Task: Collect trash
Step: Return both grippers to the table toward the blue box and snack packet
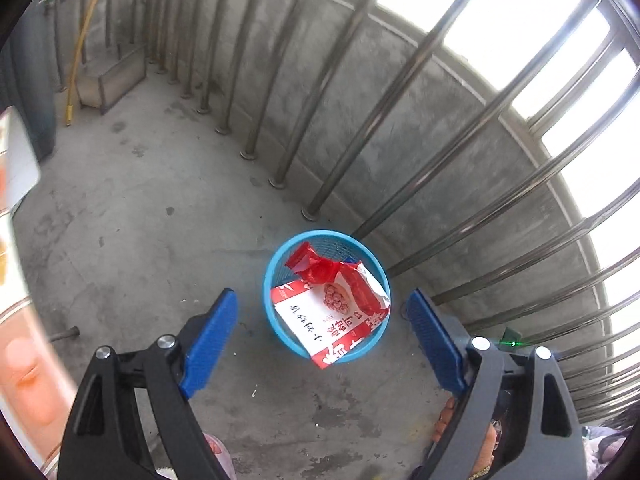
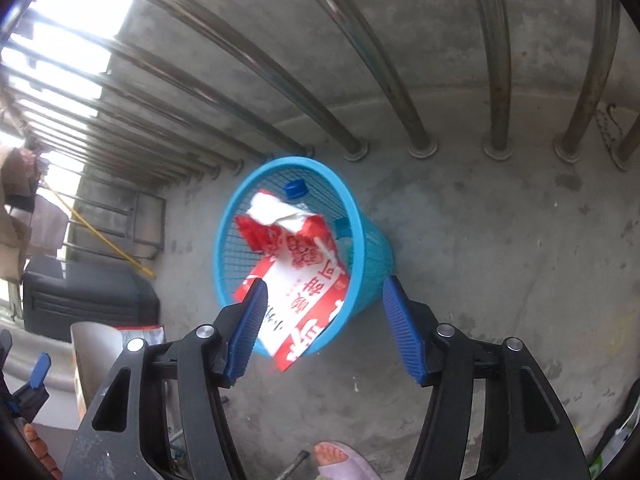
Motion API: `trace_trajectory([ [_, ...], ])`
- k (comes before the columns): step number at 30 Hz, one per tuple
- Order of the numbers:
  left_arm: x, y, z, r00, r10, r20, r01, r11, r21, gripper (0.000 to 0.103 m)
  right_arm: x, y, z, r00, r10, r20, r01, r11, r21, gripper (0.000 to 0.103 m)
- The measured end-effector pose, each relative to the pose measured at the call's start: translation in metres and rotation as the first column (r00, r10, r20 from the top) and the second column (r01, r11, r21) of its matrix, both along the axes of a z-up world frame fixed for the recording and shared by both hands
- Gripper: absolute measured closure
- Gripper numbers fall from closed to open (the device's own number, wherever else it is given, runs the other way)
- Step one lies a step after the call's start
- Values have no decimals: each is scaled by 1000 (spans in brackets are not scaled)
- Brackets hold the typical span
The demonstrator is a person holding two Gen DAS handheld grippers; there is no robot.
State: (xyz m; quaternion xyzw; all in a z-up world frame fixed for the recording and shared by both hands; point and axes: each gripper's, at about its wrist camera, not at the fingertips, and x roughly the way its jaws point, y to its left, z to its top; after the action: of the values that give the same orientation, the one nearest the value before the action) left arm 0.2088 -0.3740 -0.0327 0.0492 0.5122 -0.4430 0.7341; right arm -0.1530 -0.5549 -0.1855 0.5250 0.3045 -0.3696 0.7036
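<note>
Both grippers, left (image 1: 322,334) and right (image 2: 324,322), hang released and empty above the blue basket (image 1: 276,320) by the railing (image 1: 360,92). The red-and-white bag (image 1: 336,316) lies inside, sticking over the near rim.

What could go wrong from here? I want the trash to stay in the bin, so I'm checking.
1. The red and white packet sticks out over the rim of the blue bin, so it may slide out.
2. Both the left gripper and the right gripper are open and empty; pushing the packet down could tip the light bin.
3. A bare-toed foot is close below.
</note>
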Motion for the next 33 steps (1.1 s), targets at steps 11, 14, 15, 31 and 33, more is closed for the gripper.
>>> trace_trajectory([
  [11, -15, 187, 48, 981, 182, 64, -177, 982, -73, 19, 40, 53, 78, 979, 206, -1, -203, 964, -173, 36],
  [14, -19, 240, 56, 960, 264, 93, -255, 961, -106, 19, 64, 73, 97, 955, 298, -11, -294, 935, -200, 35],
  [15, -21, 259, 58, 949, 296, 105, -284, 952, -118, 19, 77, 83, 106, 939, 343, -18, -338, 916, -215, 35],
  [31, -5, 508, 59, 689, 720, 79, -682, 681, -267, 19, 229, 236, 184, 655, 755, -44, -727, 613, -311, 30],
  [33, 1, 531, 60, 655, 751, 82, -706, 648, -284, 19, 248, 256, 182, 606, 794, -35, -766, 572, -293, 30],
])
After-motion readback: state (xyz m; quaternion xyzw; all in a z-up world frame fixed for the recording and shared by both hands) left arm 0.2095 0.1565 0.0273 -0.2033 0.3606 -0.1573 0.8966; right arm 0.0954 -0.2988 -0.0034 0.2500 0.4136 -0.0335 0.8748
